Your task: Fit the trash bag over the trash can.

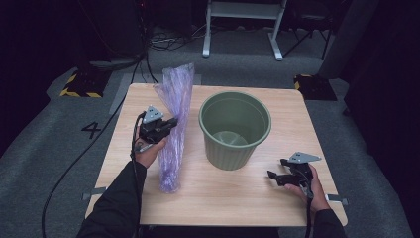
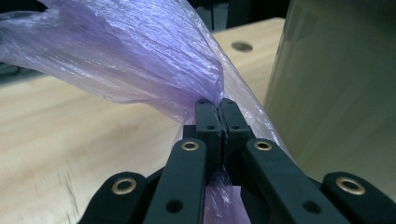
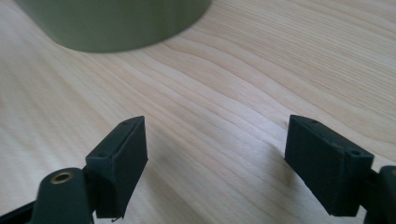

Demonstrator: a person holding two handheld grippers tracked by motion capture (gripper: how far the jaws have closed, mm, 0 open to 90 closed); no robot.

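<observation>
nearest to me in the left gripper view, the left gripper (image 2: 219, 116) has its two black jaws pressed flat together on a gathered pinch of the purple plastic bag (image 2: 140, 60). the thin film bunches right at the fingertips, fans out wide above and to the left of them, and a strip of it runs down between the jaw arms below. just right of the fingers stands the green bucket (image 2: 336, 93), close by but not touching them.

from the high view, the left gripper (image 1: 166, 126) holds the bag (image 1: 173, 124) about midway up its length; the bag stands tall, its top spreading above the jaws and its lower end reaching down to the wooden table (image 1: 223, 198) below them. the bucket (image 1: 235, 130) sits upright just beyond the bag.

the right gripper (image 1: 275, 174) rests low over the table, well apart from the bag, jaws standing wide with nothing but bare wood between them. its fingers (image 3: 121, 163) point toward the bucket's base (image 3: 112, 23), near but apart from it.
</observation>
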